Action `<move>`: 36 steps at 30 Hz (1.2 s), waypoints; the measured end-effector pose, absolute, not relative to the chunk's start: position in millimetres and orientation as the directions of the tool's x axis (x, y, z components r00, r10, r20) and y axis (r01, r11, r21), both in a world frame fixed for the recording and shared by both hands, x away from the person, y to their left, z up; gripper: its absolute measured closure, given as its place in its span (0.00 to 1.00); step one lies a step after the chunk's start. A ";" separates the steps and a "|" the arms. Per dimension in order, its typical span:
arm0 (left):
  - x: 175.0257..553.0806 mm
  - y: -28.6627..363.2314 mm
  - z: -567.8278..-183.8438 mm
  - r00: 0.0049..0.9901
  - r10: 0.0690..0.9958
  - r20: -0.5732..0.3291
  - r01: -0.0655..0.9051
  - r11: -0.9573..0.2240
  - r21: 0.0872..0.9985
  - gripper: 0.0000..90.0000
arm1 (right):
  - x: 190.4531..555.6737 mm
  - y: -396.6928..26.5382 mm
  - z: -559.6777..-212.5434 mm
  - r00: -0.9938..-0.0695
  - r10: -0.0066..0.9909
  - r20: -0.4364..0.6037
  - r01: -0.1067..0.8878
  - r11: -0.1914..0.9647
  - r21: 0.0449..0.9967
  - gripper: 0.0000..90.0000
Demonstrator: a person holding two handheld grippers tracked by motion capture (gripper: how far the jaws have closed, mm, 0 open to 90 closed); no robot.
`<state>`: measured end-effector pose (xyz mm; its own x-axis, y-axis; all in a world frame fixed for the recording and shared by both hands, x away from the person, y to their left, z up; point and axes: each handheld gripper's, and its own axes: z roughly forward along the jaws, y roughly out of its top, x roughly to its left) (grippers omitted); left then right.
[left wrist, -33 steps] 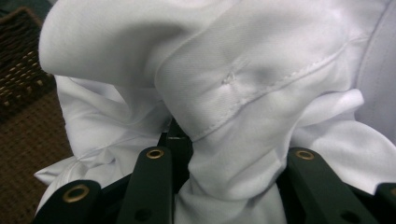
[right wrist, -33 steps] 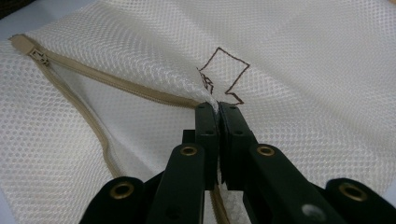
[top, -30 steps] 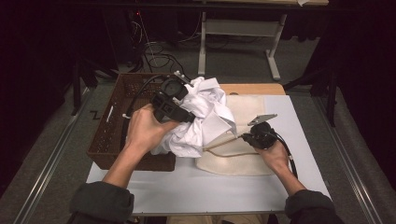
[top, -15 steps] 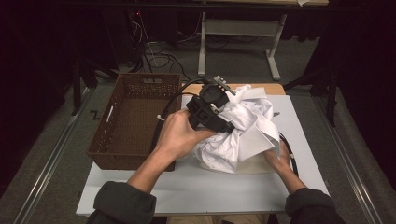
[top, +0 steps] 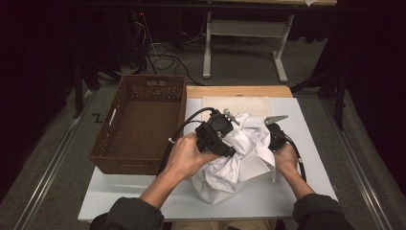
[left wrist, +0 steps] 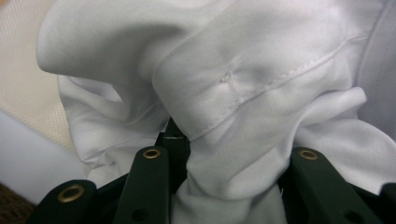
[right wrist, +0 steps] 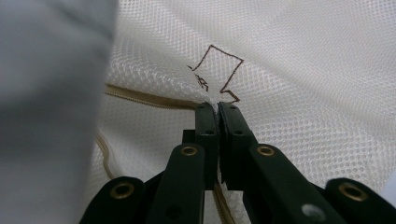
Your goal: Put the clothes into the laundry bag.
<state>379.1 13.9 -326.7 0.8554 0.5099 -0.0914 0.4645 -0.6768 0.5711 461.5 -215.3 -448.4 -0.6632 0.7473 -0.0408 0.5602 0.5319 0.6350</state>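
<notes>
White garment (top: 239, 153), bunched, right of centre on the surface (top: 143, 191), clamped in the left claw (left wrist: 224, 154), apparently for stuffing into the cream mesh laundry bag (right wrist: 289, 70) beneath. Right claw (right wrist: 217, 106) pinches the bag's edge shut-jawed, likely holding its mouth open. Empty brown basket (top: 139, 124) left; the bundle hides the bag opening
</notes>
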 end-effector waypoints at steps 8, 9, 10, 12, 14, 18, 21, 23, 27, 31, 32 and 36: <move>377.2 10.1 -369.4 0.845 0.533 -0.031 0.469 -0.713 0.522 0.67 | 462.3 -213.3 -449.3 -0.669 0.742 -0.042 0.559 0.540 0.630 0.98; 377.4 8.5 -375.8 0.843 0.537 -0.024 0.471 -0.715 0.517 0.67 | 462.2 -213.0 -448.7 -0.670 0.741 -0.042 0.558 0.540 0.630 0.98; 377.9 7.1 -382.0 0.843 0.537 -0.022 0.471 -0.719 0.511 0.67 | 462.0 -212.8 -448.4 -0.671 0.740 -0.045 0.556 0.542 0.631 0.98; 379.3 4.9 -392.5 0.844 0.536 -0.028 0.475 -0.721 0.505 0.67 | 462.0 -212.5 -447.9 -0.672 0.739 -0.049 0.553 0.545 0.630 0.98; 379.6 2.4 -399.9 0.845 0.535 -0.014 0.469 -0.729 0.499 0.67 | 462.2 -212.1 -447.8 -0.674 0.737 -0.051 0.550 0.547 0.631 0.98; 380.8 -4.6 -411.5 0.851 0.524 0.024 0.450 -0.754 0.479 0.67 | 462.0 -210.7 -447.7 -0.670 0.741 -0.050 0.552 0.542 0.634 0.98; 382.2 -10.2 -419.7 0.854 0.519 0.045 0.442 -0.767 0.465 0.67 | 461.2 -209.2 -446.0 -0.676 0.735 -0.055 0.543 0.547 0.638 0.98; 383.5 -13.7 -424.9 0.855 0.517 0.049 0.440 -0.771 0.461 0.67 | 460.4 -208.4 -445.0 -0.679 0.732 -0.059 0.537 0.549 0.640 0.98; 386.9 -20.9 -436.4 0.861 0.507 0.051 0.435 -0.784 0.443 0.67 | 460.1 -206.7 -443.2 -0.685 0.726 -0.062 0.531 0.555 0.641 0.99; 390.3 -25.5 -445.8 0.863 0.504 0.047 0.437 -0.788 0.433 0.67 | 459.0 -203.2 -439.2 -0.695 0.716 -0.071 0.518 0.567 0.640 0.99; 391.0 -26.0 -447.1 0.864 0.502 0.046 0.437 -0.790 0.430 0.67 | 458.5 -202.1 -438.1 -0.692 0.718 -0.076 0.519 0.568 0.639 0.99; 396.3 -25.4 -448.9 0.854 0.520 0.027 0.460 -0.778 0.427 0.67 | 458.2 -199.2 -435.2 -0.700 0.710 -0.084 0.505 0.574 0.644 0.99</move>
